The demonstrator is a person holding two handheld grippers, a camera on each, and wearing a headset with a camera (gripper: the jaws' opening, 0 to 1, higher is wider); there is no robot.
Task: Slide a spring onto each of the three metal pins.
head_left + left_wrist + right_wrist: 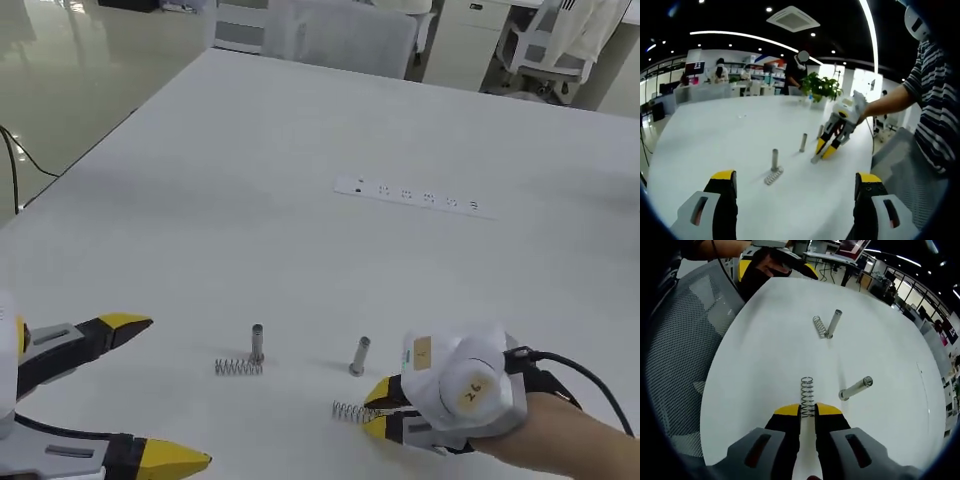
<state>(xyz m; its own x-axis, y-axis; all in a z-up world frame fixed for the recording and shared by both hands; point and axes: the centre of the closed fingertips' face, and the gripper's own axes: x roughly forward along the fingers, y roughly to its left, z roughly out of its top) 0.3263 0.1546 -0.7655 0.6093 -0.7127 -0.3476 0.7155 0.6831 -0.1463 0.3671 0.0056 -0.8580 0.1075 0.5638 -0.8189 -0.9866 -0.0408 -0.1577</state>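
Two short metal pins stand upright on the white table: one at the left, one at the right. A loose spring lies at the foot of the left pin. My right gripper is low at the table, shut on the near end of a second spring that lies flat in front of the right pin. In the right gripper view that spring runs out from the closed tips toward the pins. My left gripper hovers open, holding nothing, at the near left.
A white power strip lies flat in the middle of the table. Chairs stand past the far edge. The table's left edge drops to a shiny floor with a black cable.
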